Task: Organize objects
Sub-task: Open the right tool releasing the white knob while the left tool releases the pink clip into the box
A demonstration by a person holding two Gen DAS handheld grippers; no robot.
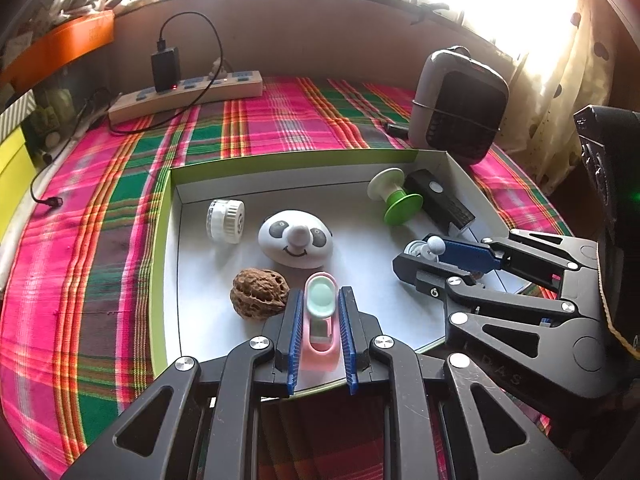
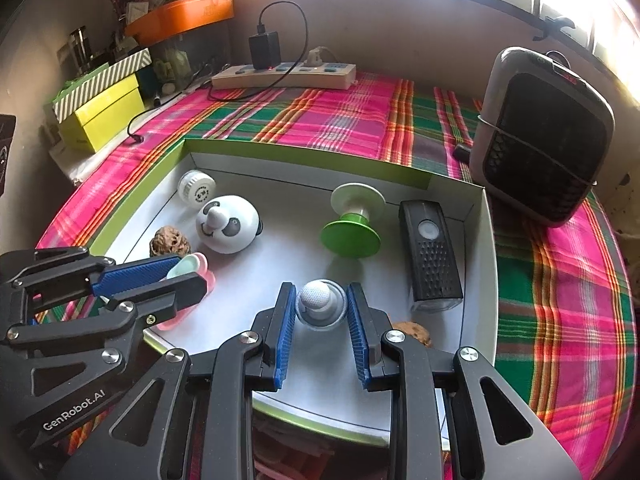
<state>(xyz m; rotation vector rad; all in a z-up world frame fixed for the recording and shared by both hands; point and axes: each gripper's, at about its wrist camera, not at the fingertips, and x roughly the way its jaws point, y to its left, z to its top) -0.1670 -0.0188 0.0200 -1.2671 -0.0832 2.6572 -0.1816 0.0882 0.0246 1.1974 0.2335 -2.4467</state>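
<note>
A shallow white box with green walls (image 1: 280, 162) lies on a plaid cloth. At its near edge my left gripper (image 1: 321, 298) is shut on a pink item with a mint top (image 1: 320, 354). From the right wrist view, that left gripper (image 2: 192, 272) sits at the left. My right gripper (image 2: 321, 292) is shut on a grey round knobbed piece (image 2: 316, 298); in the left wrist view the right gripper (image 1: 414, 252) is at the box's right side. Loose in the box are a panda head (image 1: 296, 240), a walnut (image 1: 260, 292), a white cylinder (image 1: 226, 220), a green and white spool (image 1: 396, 196) and a black device (image 1: 440, 200).
A second walnut (image 2: 412, 330) lies just right of my right gripper. A small heater (image 2: 544, 140) stands beyond the box's right corner. A power strip with a plugged charger (image 2: 284, 76) lies at the back, and a yellow box (image 2: 100, 120) at the far left.
</note>
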